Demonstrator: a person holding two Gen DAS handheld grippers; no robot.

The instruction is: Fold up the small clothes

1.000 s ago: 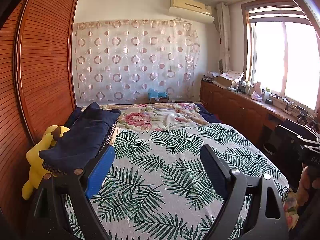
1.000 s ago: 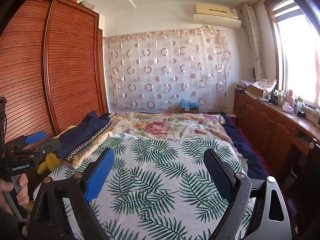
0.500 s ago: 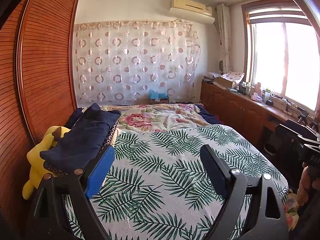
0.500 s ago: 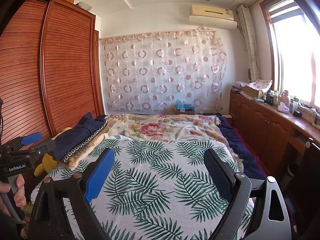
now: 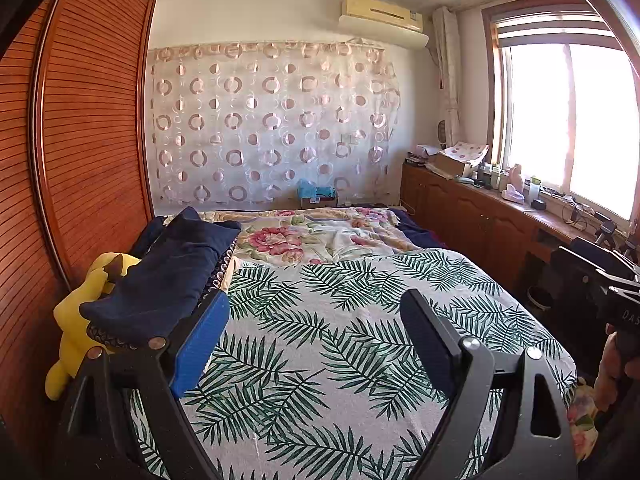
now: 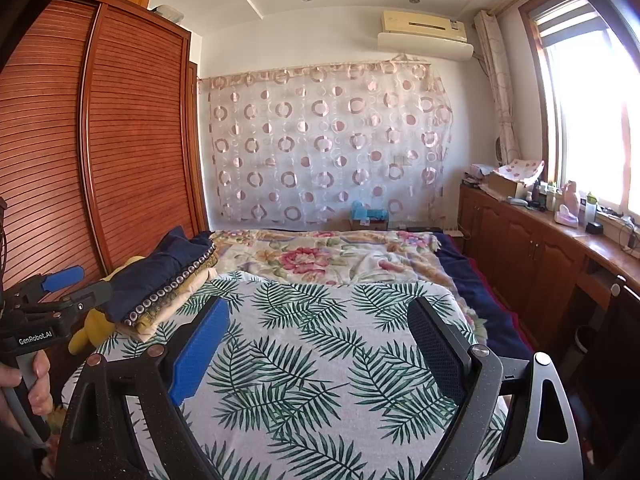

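A stack of folded clothes [image 5: 168, 280] with a navy piece on top rests at the left side of the bed, on the palm-leaf sheet [image 5: 340, 320]. In the right wrist view the stack [image 6: 160, 272] lies left of centre. My left gripper [image 5: 314, 298] is open over the sheet with nothing between its fingers, its blue pad [image 5: 200, 344] just right of the stack. My right gripper [image 6: 317, 306] is open above the sheet [image 6: 304, 360], also with nothing between its fingers. A hand [image 6: 24, 384] holds the left gripper's handle at the left edge.
A yellow plush toy [image 5: 76, 320] sits between the stack and the wooden wardrobe [image 5: 92, 140]. A floral quilt [image 5: 312, 236] covers the far half of the bed. Wooden cabinets [image 6: 540, 264] with clutter run under the window on the right. A dark chair [image 5: 580, 280] stands at the bed's right.
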